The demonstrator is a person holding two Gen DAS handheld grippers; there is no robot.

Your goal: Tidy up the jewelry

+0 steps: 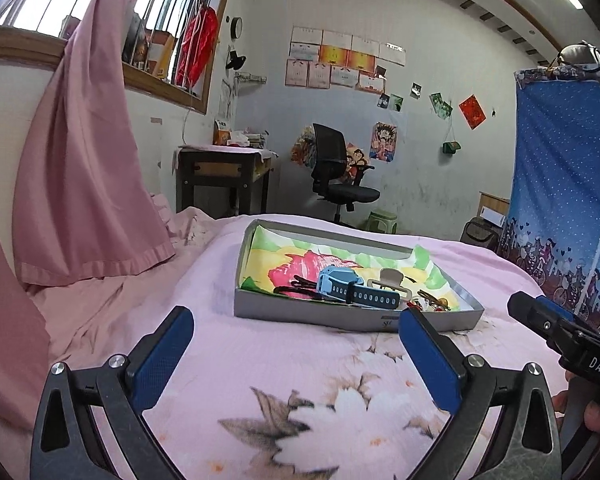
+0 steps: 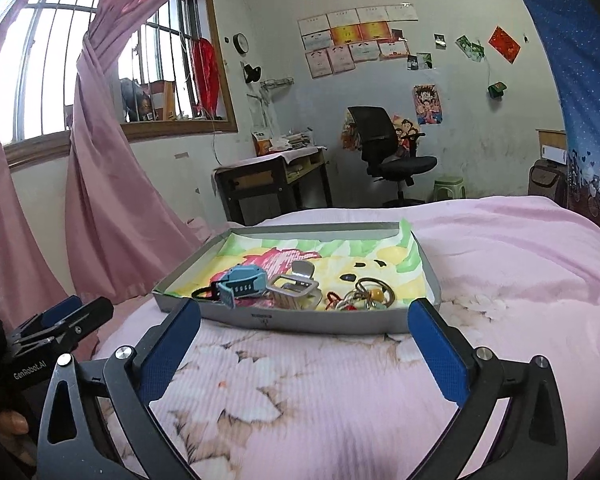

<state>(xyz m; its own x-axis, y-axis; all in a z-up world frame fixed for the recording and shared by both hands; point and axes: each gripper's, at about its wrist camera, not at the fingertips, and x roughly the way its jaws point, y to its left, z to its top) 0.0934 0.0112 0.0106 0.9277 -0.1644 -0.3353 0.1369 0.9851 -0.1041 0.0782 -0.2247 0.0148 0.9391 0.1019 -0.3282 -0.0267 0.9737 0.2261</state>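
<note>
Nearest my lens in the left wrist view is my left gripper (image 1: 296, 336), its two blue-padded black fingers spread wide apart across the bottom of the frame with only bedding between them. In the right wrist view my right gripper (image 2: 306, 328) stands the same way, jaws fully apart and nothing clamped. Both hang over the pink ribbed bedspread printed with pale flowers (image 1: 300, 392), short of the tray.

The shallow grey cardboard tray (image 1: 312, 316), lined with a painted sheet in green, yellow and pink, lies on the bedspread at the centre of both frames. The jewelry sits along its near edge. From the right wrist view I read, left to right: a black hair tie (image 2: 201, 293), a light blue watch with a dark perforated strap (image 2: 242, 280), a beige claw hair clip (image 2: 296, 290), then a tangle of metal rings, a yellow bead and red bits (image 2: 366, 298) towards the tray's right side. The watch rests against the clip; whether the rings are joined I can't tell.

At the right edge of the left view I see the other gripper's black body, and a fingertip of the person's hand (image 1: 598, 416) low down there. Behind the bed stand a dark wooden desk (image 2: 268, 180), a black office chair (image 2: 388, 156) and a pink curtain (image 2: 112, 200) at left.
</note>
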